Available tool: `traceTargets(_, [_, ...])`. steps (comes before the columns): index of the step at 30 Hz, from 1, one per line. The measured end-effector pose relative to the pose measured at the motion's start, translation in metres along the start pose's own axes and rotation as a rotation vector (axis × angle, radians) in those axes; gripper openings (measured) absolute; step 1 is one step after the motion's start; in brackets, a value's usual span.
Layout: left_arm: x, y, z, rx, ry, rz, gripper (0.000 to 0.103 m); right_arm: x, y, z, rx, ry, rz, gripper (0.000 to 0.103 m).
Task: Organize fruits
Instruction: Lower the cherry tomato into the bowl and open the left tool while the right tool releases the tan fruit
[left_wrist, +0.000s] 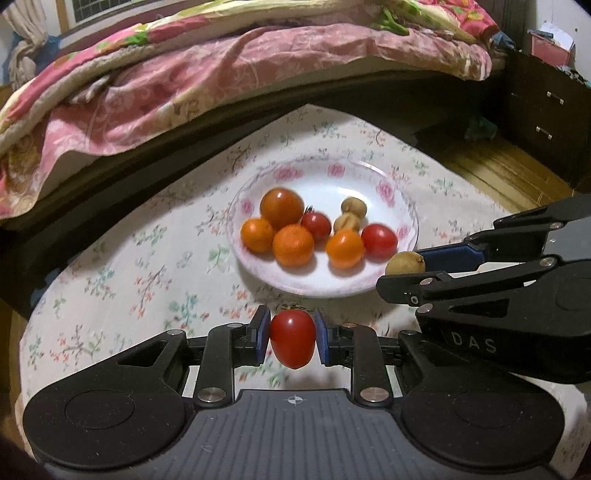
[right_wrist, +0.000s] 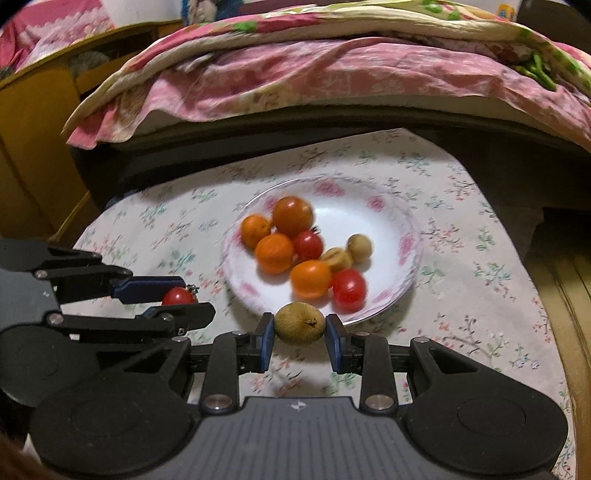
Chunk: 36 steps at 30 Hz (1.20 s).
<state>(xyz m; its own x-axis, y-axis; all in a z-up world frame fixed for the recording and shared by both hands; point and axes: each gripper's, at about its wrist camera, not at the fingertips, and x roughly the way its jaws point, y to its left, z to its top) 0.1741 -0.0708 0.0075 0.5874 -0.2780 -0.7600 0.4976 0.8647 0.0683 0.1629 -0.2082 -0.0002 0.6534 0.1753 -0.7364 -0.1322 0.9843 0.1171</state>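
Observation:
My left gripper (left_wrist: 291, 338) is shut on a red tomato (left_wrist: 292, 338), held just above the cloth in front of the plate. That tomato (right_wrist: 178, 295) also shows in the right wrist view, between the left gripper's blue pads. My right gripper (right_wrist: 300, 332) is shut on a small brown-green fruit (right_wrist: 300, 323), and in the left wrist view this fruit (left_wrist: 404, 263) hangs by the plate's right rim. The white floral plate (left_wrist: 369, 177) (right_wrist: 384, 210) holds several fruits: oranges, red tomatoes and small brown ones.
A floral cloth (left_wrist: 147, 266) covers the round table. Behind it runs a bed's dark frame (left_wrist: 229, 122) with a pink quilt (left_wrist: 184, 74). A dark drawer unit (left_wrist: 546, 118) stands at the right, over wooden floor.

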Motion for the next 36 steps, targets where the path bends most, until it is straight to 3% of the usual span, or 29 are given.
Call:
traceTargets(17, [0.043,0.002,0.051,-0.014,-0.049,0.005,0.032,0.036,-0.043,0.044,0.084,-0.06,-0.036,0.033])
traceTargets(27, [0.059,0.009,0.056,-0.047,-0.042,-0.015,0.033,0.057,-0.051,0.052,0.098,-0.053,-0.021,0.034])
traceTargets(36, [0.058,0.016,0.058,-0.076,-0.045,-0.002,0.05,0.056,-0.057,0.052,0.137,-0.062,0.004,0.034])
